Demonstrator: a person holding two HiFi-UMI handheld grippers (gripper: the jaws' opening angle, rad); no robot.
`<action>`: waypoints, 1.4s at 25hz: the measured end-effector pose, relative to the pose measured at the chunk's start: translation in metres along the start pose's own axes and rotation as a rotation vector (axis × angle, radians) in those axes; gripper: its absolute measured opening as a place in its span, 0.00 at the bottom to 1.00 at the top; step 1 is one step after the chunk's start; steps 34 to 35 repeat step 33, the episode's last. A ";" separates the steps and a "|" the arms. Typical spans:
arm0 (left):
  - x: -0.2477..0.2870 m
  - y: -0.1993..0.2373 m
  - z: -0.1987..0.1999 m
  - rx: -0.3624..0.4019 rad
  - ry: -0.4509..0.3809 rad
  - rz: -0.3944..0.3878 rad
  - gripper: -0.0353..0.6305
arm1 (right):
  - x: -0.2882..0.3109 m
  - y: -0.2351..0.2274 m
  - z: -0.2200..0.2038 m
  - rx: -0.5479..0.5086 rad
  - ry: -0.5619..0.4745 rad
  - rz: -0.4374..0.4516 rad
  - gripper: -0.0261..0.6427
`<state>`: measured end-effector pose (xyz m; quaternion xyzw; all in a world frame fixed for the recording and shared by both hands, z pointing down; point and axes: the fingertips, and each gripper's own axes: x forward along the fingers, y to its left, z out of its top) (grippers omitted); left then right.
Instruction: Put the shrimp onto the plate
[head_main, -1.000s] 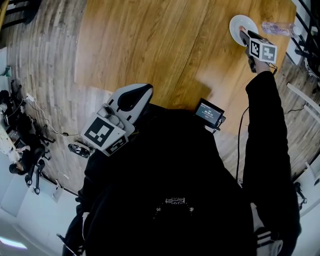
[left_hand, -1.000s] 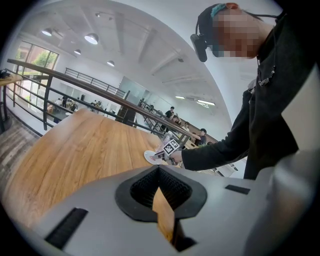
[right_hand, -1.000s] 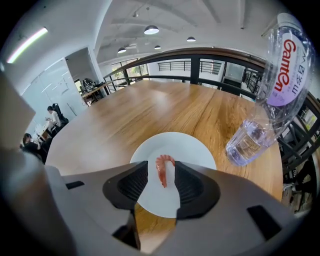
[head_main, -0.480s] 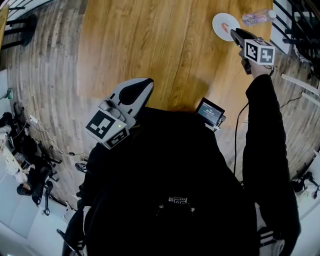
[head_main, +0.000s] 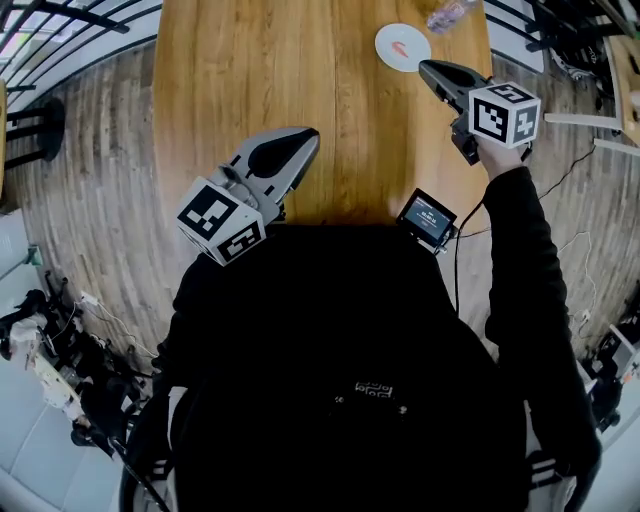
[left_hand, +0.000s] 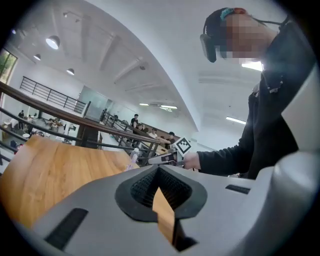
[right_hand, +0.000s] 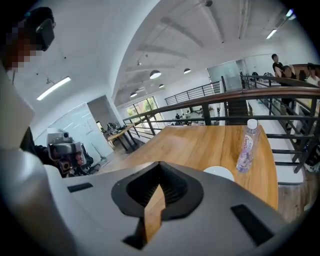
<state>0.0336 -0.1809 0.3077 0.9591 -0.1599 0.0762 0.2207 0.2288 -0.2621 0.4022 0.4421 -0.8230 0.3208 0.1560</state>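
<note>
My fingers meet at the tips with nothing between them, the table stretching past them on the left, and just beyond the tips a bottle and the other gripper in a black-sleeved hand.

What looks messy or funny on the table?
Nothing stands out. The shrimp lies on the plate, the bottle stands upright near it, and nothing is spilled on the table.

Wooden table bearing a white plate and a plastic bottle.
</note>
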 end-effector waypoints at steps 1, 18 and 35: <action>0.007 0.000 0.006 0.006 -0.007 -0.022 0.06 | -0.006 0.009 0.005 0.008 -0.011 0.005 0.07; 0.048 -0.019 0.066 0.098 -0.069 -0.173 0.06 | -0.150 0.129 0.078 -0.089 -0.411 0.038 0.07; 0.041 -0.023 0.069 0.101 -0.066 -0.201 0.06 | -0.139 0.141 0.075 -0.098 -0.393 0.040 0.07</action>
